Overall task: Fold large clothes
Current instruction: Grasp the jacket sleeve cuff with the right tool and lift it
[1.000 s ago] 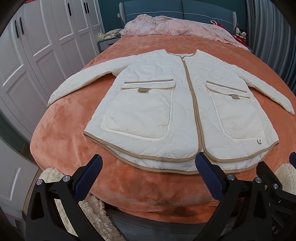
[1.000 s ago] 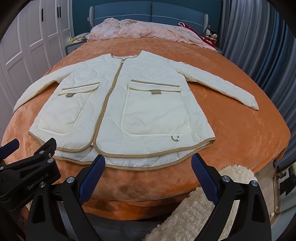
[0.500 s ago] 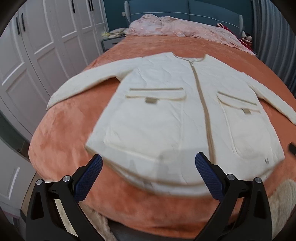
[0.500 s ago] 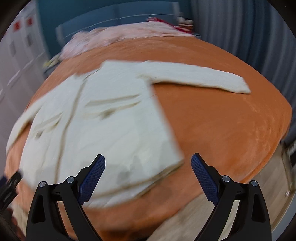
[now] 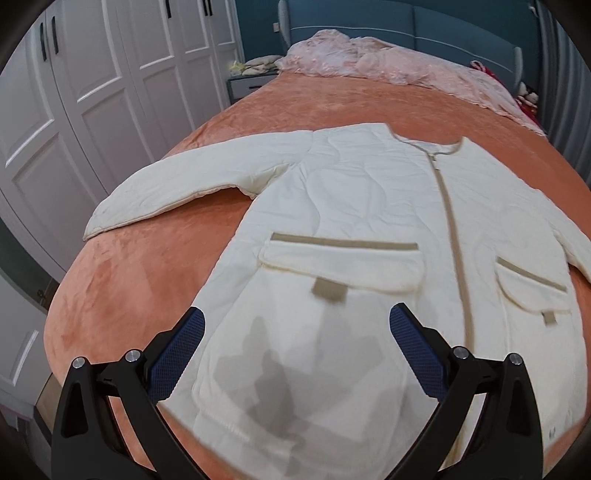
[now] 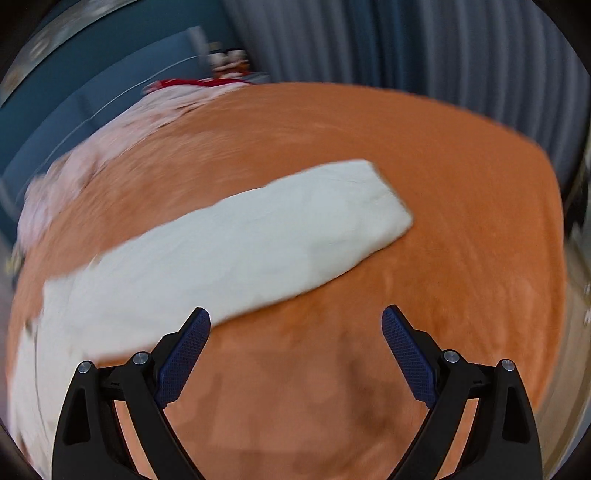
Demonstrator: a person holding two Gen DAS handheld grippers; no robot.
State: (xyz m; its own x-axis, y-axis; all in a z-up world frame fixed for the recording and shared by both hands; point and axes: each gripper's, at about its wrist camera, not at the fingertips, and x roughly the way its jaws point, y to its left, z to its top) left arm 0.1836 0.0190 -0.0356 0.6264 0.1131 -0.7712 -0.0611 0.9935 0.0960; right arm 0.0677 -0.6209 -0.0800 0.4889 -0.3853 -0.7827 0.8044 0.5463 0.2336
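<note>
A cream quilted jacket [image 5: 369, 229] with tan trim lies flat, front up, on the orange bedspread [image 5: 140, 280]. Its left sleeve [image 5: 192, 184] stretches toward the wardrobe side. My left gripper [image 5: 295, 332] is open and empty, hovering over the jacket's lower left pocket and casting a shadow there. In the right wrist view the jacket's right sleeve [image 6: 258, 236] lies across the bedspread [image 6: 461, 277], blurred. My right gripper [image 6: 295, 332] is open and empty above bare bedspread, just below the sleeve.
White wardrobe doors [image 5: 92, 92] stand close to the bed's left side. A pink crumpled blanket [image 5: 388, 62] lies at the blue headboard [image 5: 443, 22]. Grey-blue curtains [image 6: 424, 48] hang beyond the bed's right edge.
Both grippers have moved forward over the bed. The left now hovers above the jacket's lower left part. The right has swung right toward the right sleeve. Both stay open.
</note>
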